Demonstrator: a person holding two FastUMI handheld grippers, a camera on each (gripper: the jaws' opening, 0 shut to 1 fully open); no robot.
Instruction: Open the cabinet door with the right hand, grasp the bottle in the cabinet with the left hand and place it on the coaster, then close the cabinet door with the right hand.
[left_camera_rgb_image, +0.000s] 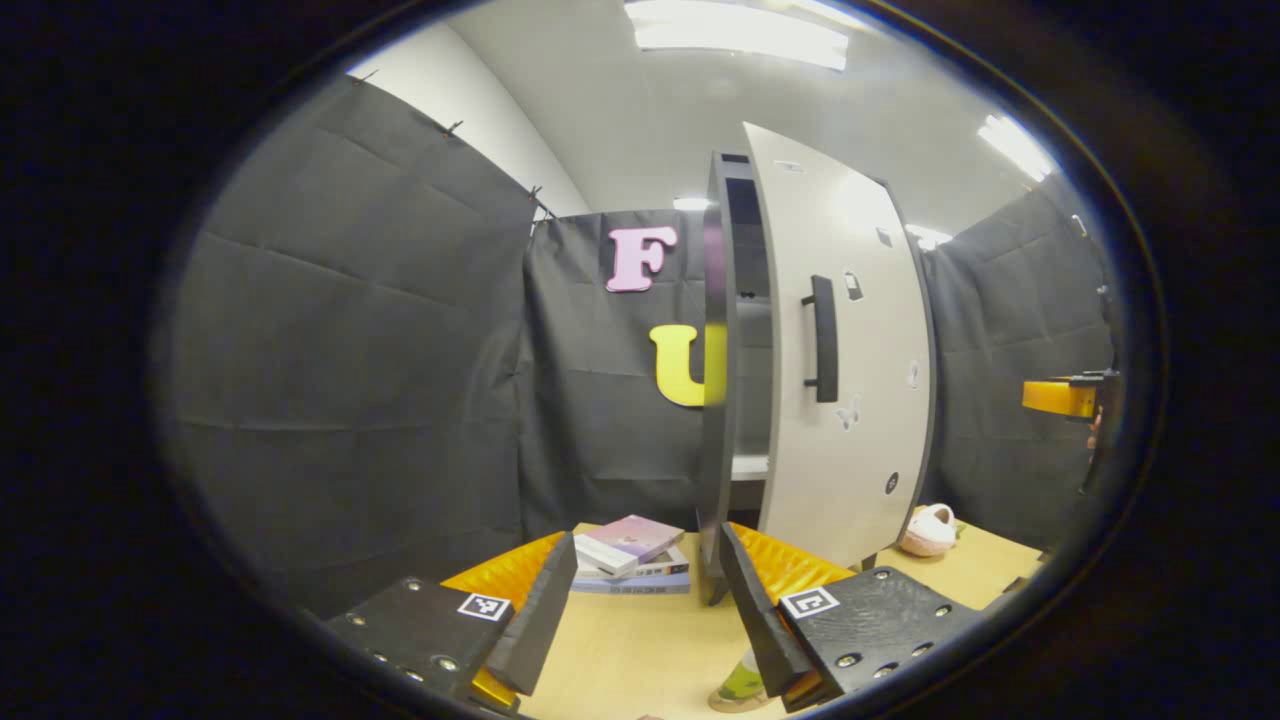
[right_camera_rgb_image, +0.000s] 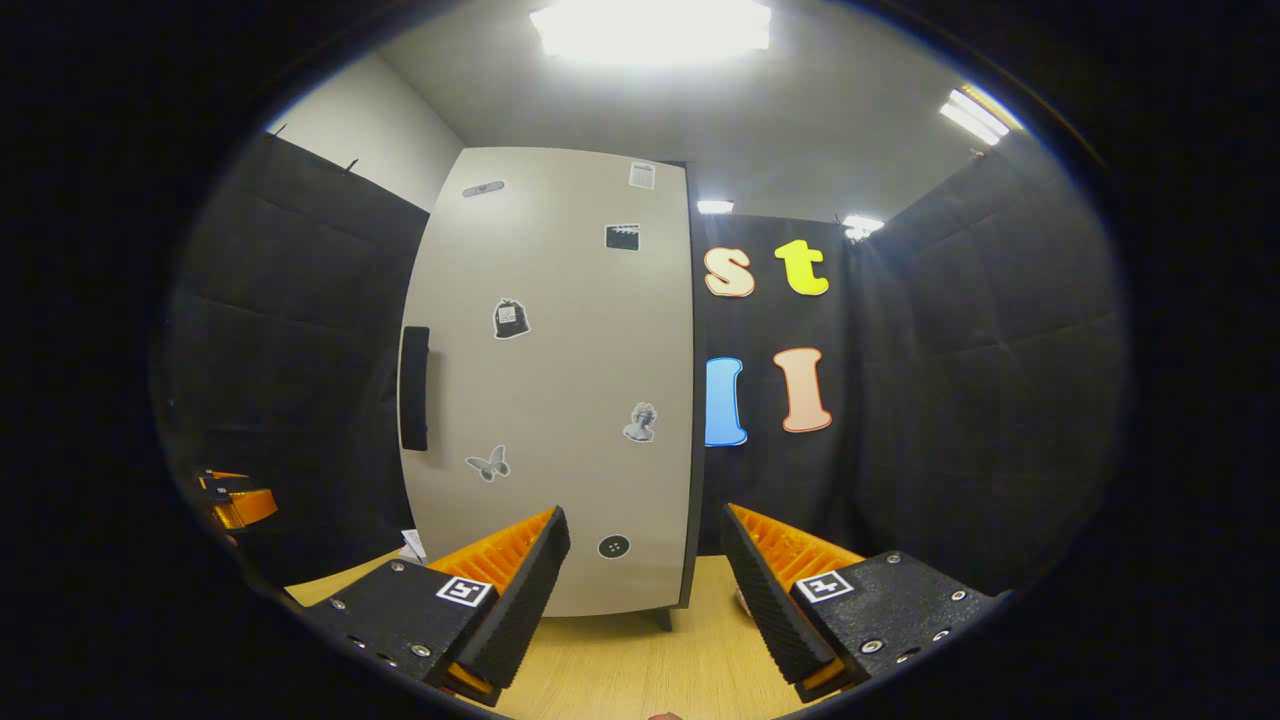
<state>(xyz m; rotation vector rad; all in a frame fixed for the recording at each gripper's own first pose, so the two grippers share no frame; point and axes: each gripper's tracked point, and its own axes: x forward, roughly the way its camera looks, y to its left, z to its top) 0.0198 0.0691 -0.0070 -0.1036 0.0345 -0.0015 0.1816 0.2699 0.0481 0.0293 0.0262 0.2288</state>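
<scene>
Grey cabinet door standing ajar; both grippers' fingers gaping wide, empty. Left gripper should be entering squarely through the gap.

Black quilted cloth hangs as the booth's walls, clipped along its top edge. Behind it rises a white wall under a pale ceiling. Fluorescent panels glare overhead. A light wood tabletop spans the bottom.
</scene>
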